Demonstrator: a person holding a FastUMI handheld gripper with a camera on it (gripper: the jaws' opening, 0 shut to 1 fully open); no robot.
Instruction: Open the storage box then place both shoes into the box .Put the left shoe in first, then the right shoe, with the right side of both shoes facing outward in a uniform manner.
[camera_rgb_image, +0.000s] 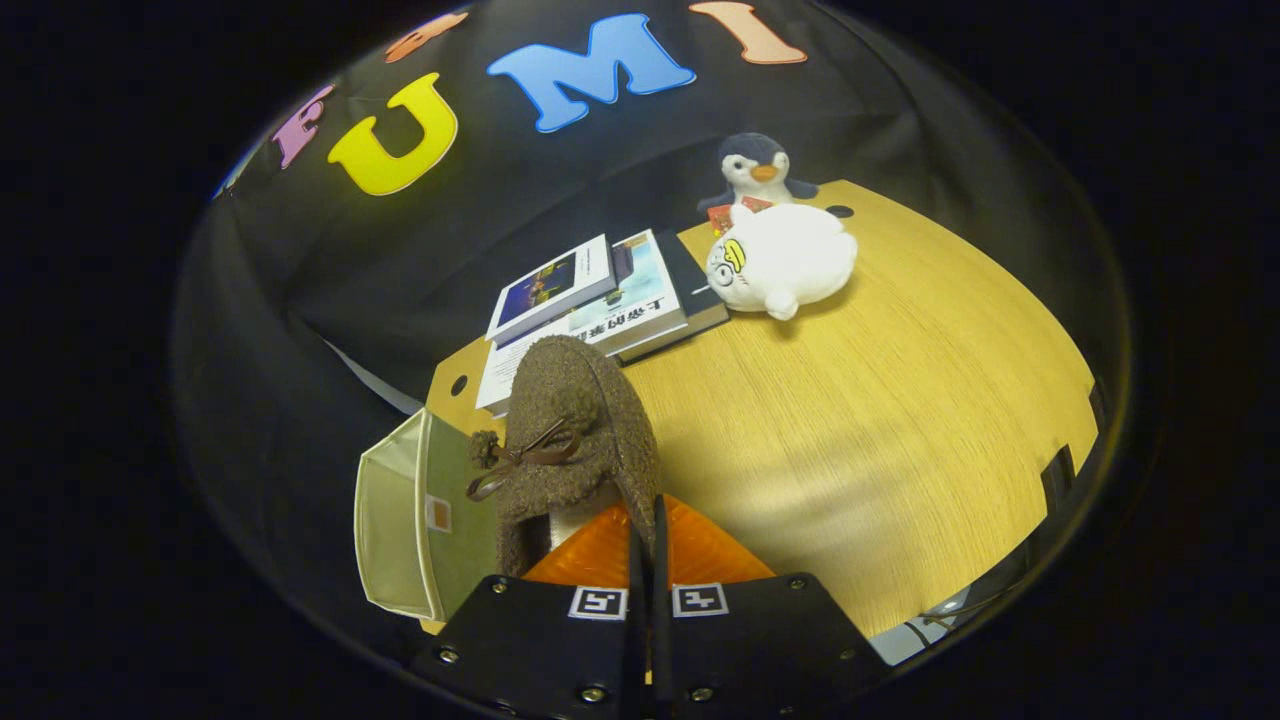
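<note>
Right now I am holding the gripper (645, 545) with its orange fingers (590, 555) drawn almost together, pinching the collar edge of the brown fuzzy shoe (575, 420), so the claw is narrow and carrying the shoe with its toe pointing away from me. I am judging that grip as thin: only the soft rim is sitting between the pads, so the shoe could be sagging or twisting as I am moving, and it may be slipping out before it reaches the box. Just to the left of the shoe, the pale green storage box (400, 510) is sitting open at the table's near left corner, overhanging the edge a little by my reading, so a push from the shoe could be tipping it off. I cannot tell which shoe this is, and getting the order or the facing wrong is another risk. Beyond the toe, a stack of books (600, 290) is lying along the far edge of the wooden table (880, 420), with a white plush toy (785, 260) and a penguin toy (755, 165) near the far corner, well apart from my path.
</note>
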